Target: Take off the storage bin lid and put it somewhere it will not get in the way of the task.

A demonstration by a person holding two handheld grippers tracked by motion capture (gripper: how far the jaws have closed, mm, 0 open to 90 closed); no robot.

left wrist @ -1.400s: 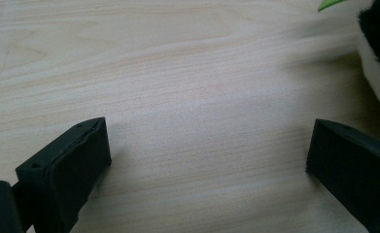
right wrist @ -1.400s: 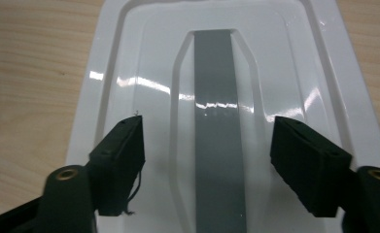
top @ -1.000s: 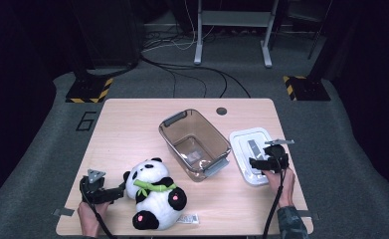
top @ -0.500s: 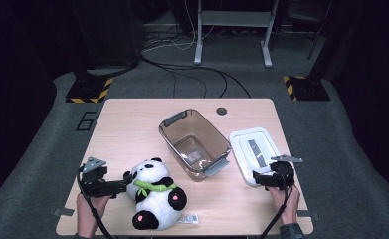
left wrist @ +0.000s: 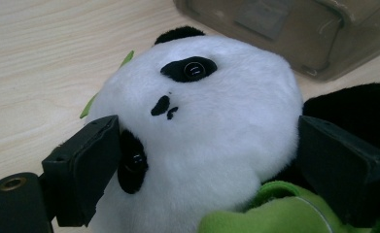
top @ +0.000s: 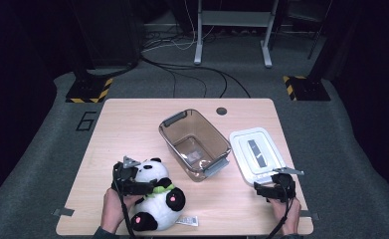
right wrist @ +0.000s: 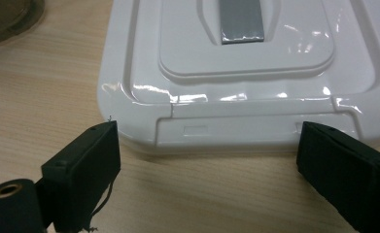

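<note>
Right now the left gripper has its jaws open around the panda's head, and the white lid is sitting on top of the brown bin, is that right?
Not quite. The left gripper does have its jaws open around the panda, but the white lid is not on the brown bin. The high view shows it flat on the table beside the bin, on the right, and the bin stands open.

Between the left gripper's (left wrist: 204, 160) black jaws, a black-and-white panda (left wrist: 202, 141) wears a green scarf (left wrist: 255, 213); ahead, a translucent brown bin (left wrist: 294, 34).
</note>
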